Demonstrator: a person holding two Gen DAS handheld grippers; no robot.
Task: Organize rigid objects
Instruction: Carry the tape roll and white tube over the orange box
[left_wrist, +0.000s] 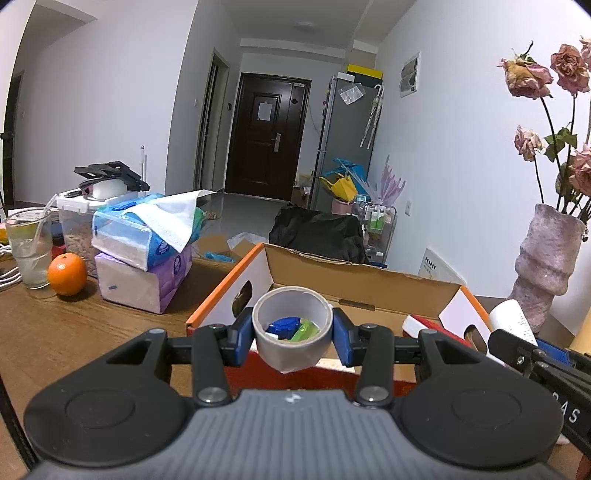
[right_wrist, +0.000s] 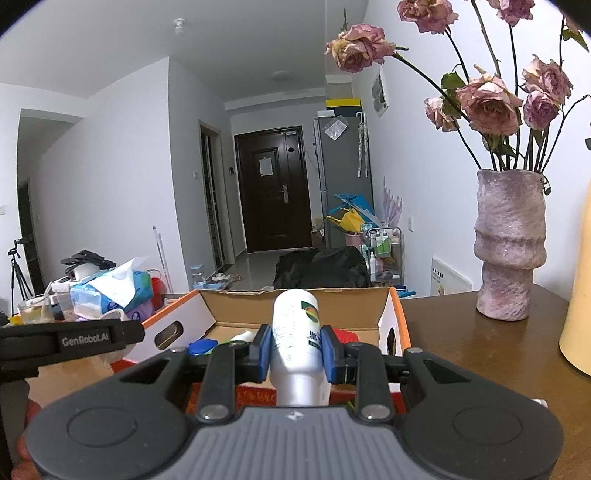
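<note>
The wooden tabletop (left_wrist: 55, 332) carried the lot, and the big open cardboard box (left_wrist: 354, 284), white-sided with orange edging, sat toward its near edge as the obvious collecting bin. Its flaps stood up and out, which left the mouth wide for a drop from above. Inside the box, a blue lid-like piece (right_wrist: 201, 347), something green and a red block (right_wrist: 343, 336) at the right wall already lay on the bottom; what exactly they were could not be told.

Over the box's near wall, the left tool (left_wrist: 293, 328) pinched a roll of grey tape (left_wrist: 291, 347) across its outer rim, hole facing forward, so the box contents showed straight through the ring. That grip across the width looked chosen to keep the roll from rolling out. It was held above the box, not yet down among the other things.

The right tool (right_wrist: 293, 352) clamped a white bottle (right_wrist: 295, 332) at mid-body, lying along the fingers with one end pointing at the box, also held at the near wall. Both loads seemed poised for release inside.

Off to the left edge of the tabletop, stacked tissue packs (left_wrist: 147, 254), an orange (left_wrist: 67, 274) and a glass with a straw (left_wrist: 29, 251) stood well apart; a stone-look vase (right_wrist: 509, 243) of dried roses held the right far corner.
</note>
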